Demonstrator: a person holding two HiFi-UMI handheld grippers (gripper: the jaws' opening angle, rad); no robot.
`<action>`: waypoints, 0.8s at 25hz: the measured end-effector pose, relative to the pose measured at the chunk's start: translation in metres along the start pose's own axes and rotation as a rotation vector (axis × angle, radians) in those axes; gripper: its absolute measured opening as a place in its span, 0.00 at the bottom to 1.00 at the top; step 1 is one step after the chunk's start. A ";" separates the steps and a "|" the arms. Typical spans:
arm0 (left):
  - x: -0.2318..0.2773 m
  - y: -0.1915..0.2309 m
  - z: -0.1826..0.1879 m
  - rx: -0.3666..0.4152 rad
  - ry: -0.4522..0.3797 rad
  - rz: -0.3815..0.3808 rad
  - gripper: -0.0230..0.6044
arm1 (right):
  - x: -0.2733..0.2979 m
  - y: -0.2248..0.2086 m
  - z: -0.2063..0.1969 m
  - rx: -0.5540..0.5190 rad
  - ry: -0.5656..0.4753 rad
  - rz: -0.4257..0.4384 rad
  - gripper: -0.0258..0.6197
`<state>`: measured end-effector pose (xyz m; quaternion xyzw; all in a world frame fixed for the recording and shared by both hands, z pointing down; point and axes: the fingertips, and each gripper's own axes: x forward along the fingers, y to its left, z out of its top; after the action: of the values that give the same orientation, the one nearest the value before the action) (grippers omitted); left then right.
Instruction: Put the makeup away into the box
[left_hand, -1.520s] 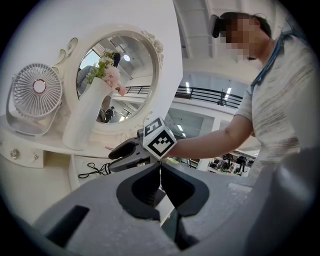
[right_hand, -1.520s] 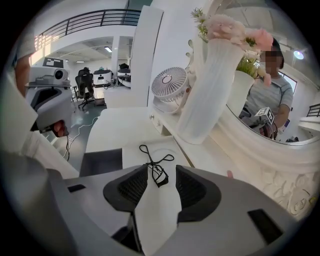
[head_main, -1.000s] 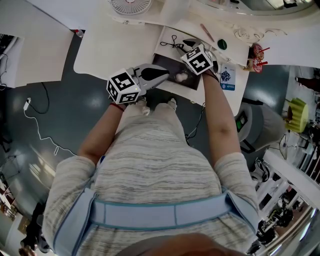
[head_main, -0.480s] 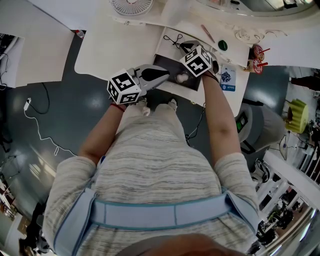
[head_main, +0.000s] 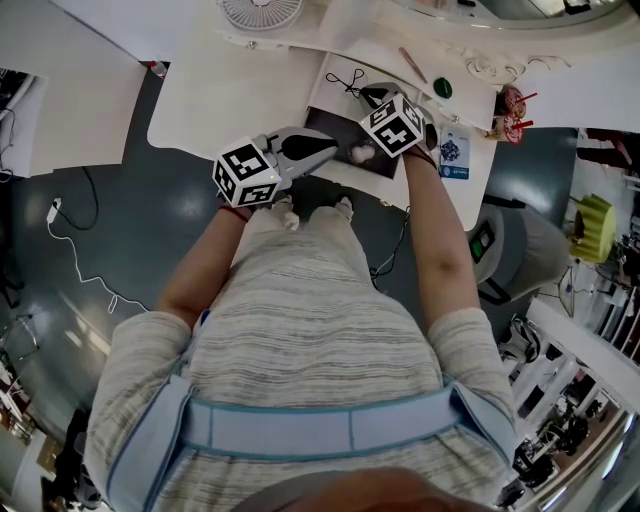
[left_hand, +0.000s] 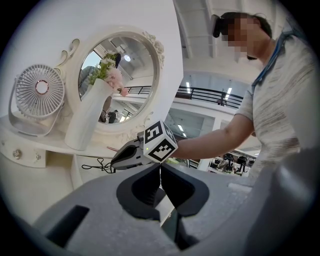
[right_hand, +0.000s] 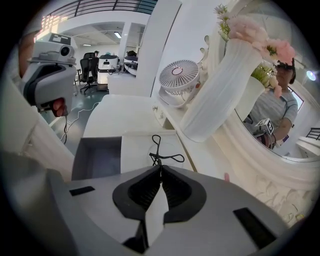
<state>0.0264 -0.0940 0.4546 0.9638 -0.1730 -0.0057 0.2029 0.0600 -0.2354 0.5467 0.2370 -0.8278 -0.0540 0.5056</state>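
A black eyelash curler (right_hand: 161, 152) lies on the white table top (head_main: 230, 95) beside an open grey box (right_hand: 95, 157). In the head view the curler (head_main: 345, 80) sits just beyond that dark box (head_main: 330, 128). My right gripper (right_hand: 160, 168) points down at the curler, and its jaws close shut on the handle end. The same gripper (head_main: 366, 93) shows at the box's far edge. My left gripper (left_hand: 160, 176) is held level over the near left of the box (head_main: 333, 150), shut with nothing in it. A small pale item (head_main: 360, 154) lies in the box.
A white fan (head_main: 262, 12), a white vase of flowers (right_hand: 225, 85) and an oval mirror (left_hand: 120, 80) stand at the back of the table. A pink pencil (head_main: 412, 65), a green round thing (head_main: 443, 88) and a card (head_main: 455, 152) lie to the right.
The right gripper's marker cube has rolled slightly and shifted a little toward the curler. The left gripper has stayed put.
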 end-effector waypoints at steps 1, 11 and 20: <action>0.000 -0.001 0.000 0.001 0.000 -0.001 0.06 | -0.002 0.000 -0.001 0.006 -0.001 -0.005 0.07; 0.004 -0.006 0.001 0.012 0.006 -0.017 0.06 | -0.023 0.001 -0.009 0.074 -0.033 -0.039 0.07; 0.006 -0.010 0.001 0.021 0.010 -0.036 0.06 | -0.039 0.021 -0.006 0.091 -0.062 -0.036 0.07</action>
<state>0.0352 -0.0874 0.4498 0.9688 -0.1547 -0.0025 0.1937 0.0725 -0.1991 0.5248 0.2726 -0.8403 -0.0328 0.4675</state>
